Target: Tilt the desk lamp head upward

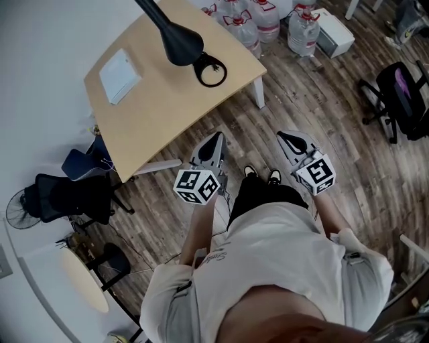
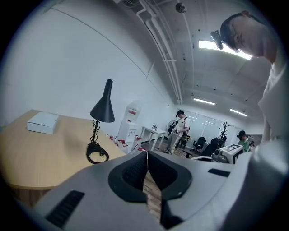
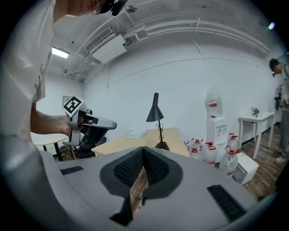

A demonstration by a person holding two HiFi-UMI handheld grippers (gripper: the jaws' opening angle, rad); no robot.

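A black desk lamp stands on the wooden desk; its cone head points downward above a ring-shaped base. The left gripper view has the lamp head and base ahead to the left. In the right gripper view the lamp stands straight ahead, far off. My left gripper and right gripper hang over the floor in front of the desk, well short of the lamp. Both are shut with nothing between the jaws. The left gripper also shows in the right gripper view.
A white box lies on the desk's left part. Several water bottles stand on the floor beyond the desk, by a water dispenser. A black chair stands left of the desk. A person stands in the background.
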